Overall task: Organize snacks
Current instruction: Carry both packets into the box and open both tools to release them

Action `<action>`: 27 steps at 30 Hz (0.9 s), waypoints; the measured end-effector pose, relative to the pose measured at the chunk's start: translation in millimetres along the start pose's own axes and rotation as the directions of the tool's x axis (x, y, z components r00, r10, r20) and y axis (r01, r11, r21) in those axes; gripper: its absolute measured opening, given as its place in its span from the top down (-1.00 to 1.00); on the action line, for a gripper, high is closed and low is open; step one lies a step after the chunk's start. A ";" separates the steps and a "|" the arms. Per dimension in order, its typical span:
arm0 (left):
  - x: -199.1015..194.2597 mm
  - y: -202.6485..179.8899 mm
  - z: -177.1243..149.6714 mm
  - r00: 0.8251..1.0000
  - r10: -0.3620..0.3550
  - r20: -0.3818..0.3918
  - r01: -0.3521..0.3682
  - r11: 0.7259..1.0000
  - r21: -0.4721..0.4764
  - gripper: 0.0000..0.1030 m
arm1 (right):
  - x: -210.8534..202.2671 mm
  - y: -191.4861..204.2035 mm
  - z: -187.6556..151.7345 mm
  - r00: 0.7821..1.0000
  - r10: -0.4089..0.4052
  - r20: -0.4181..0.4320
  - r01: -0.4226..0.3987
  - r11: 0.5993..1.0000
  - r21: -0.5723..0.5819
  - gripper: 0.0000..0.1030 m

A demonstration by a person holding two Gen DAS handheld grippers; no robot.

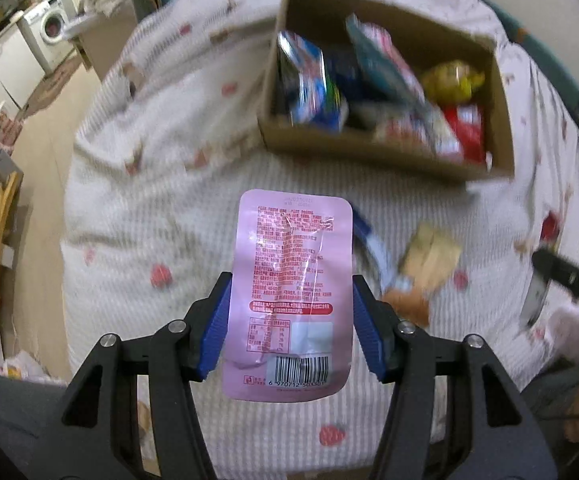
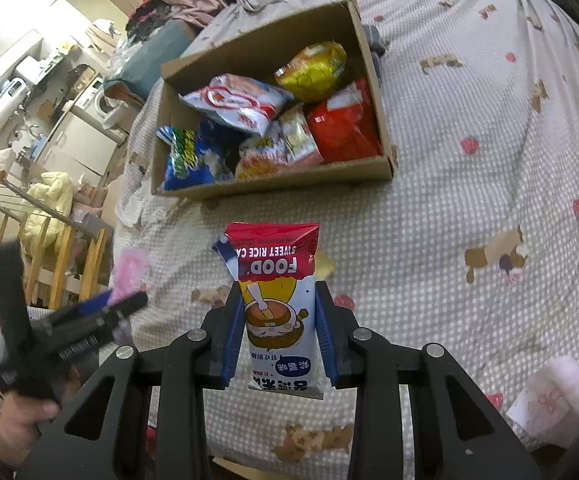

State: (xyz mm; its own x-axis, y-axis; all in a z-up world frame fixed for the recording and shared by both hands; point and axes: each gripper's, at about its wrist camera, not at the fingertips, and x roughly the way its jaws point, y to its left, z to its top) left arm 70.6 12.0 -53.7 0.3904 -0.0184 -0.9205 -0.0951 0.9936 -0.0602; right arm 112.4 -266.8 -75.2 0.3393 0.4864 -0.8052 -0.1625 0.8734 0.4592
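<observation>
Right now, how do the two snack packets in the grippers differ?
The pink pouch in the left gripper is wide, with its printed back and barcode showing. The rice cake packet in the right gripper is narrower, red, white and blue, with a cartoon front. Both are clamped between blue fingers above the bed.

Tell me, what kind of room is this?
Probably a small lived-in home: the cardboard box of snacks sits on a bed with a strawberry-print cover, and a washing machine stands at the back, beside cluttered shelves.
</observation>
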 end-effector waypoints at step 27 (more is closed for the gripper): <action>28.7 -60.7 141.6 0.950 -0.034 0.311 0.022 0.999 0.043 -0.03 | 32.4 2.8 115.8 0.976 -0.089 0.201 0.105 0.992 -0.072 0.33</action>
State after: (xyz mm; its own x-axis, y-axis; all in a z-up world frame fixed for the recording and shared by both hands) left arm 217.2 -33.1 -21.7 0.6590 -0.0171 -0.7519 -0.0466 0.9969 -0.0635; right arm 230.2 -251.5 -56.5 0.5314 0.3921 -0.7509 -0.1922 0.9191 0.3439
